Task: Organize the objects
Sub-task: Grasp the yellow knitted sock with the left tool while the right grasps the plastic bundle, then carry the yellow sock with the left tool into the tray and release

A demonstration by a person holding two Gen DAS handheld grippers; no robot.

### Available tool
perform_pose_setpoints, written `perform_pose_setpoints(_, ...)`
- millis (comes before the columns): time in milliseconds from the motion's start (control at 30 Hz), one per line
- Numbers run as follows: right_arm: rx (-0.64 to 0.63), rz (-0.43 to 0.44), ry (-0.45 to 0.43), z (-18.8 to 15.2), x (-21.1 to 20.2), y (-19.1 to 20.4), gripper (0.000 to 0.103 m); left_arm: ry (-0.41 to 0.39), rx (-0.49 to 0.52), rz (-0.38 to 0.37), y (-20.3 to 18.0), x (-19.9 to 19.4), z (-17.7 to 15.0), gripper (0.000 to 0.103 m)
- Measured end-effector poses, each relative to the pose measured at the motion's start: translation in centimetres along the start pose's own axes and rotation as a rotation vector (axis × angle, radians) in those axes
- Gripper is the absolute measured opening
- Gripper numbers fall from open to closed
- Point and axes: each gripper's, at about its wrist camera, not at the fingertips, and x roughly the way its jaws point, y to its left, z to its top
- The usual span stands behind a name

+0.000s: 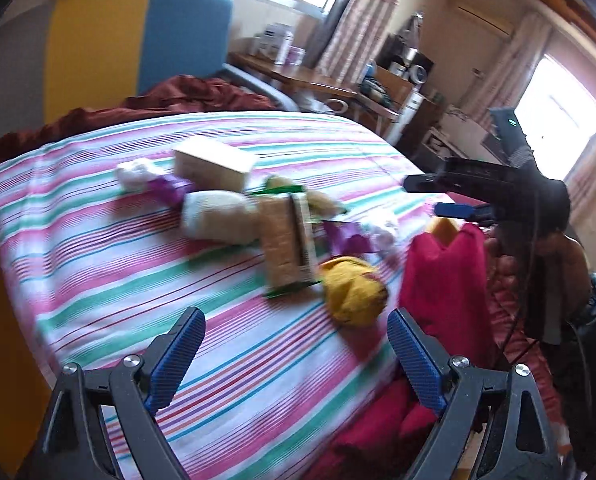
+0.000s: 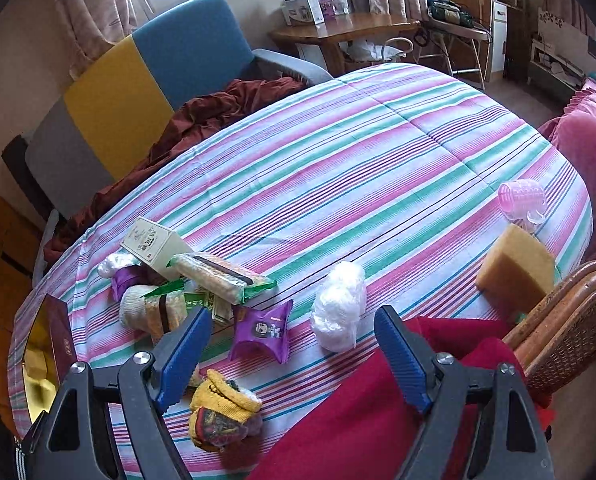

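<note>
On the striped bedspread (image 2: pixel 377 168) lies a heap of things: a cream box (image 2: pixel 154 246), cracker packs in green wrap (image 2: pixel 222 278), a purple snack packet (image 2: pixel 264 330), a white sock (image 2: pixel 132 304), a yellow sock ball (image 2: pixel 222 412) and a crumpled white bag (image 2: pixel 337 306). My right gripper (image 2: pixel 294 344) is open and empty above the purple packet. My left gripper (image 1: pixel 296 344) is open and empty, just short of the yellow sock ball (image 1: pixel 353 294); the left wrist view is blurred. The right gripper (image 1: pixel 445 196) also shows there, above a red cloth (image 1: pixel 441 276).
A red cloth (image 2: pixel 377 400) hangs over the near edge. A yellow sponge (image 2: pixel 515 268) and a pink cup (image 2: pixel 521 198) lie at the right. An open maroon box (image 2: pixel 46 344) sits at the left edge. A wicker chair (image 2: pixel 569 332) stands right, a blue-yellow chair (image 2: pixel 150 76) behind.
</note>
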Motion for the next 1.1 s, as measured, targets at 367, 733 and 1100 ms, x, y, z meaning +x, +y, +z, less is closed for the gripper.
perform_pose_setpoints(367,-0.01,-0.074,0.205,2.9,5.8,-2.0,0.078,0.098,0.063,-0.119,-4.4,7.7,1.2,0.083)
perform_pose_setpoints(733,-0.114,-0.167,0.391,2.3,9.1,-1.1,0.035,0.133,-0.001,-0.087,-3.2,11.6,0.6,0.04)
perform_pose_setpoints(1100,-0.106,-0.151,0.273,1.6,6.4,-1.5,0.034,0.023,-0.022,-0.029,-0.8,3.9,-0.2,0.033)
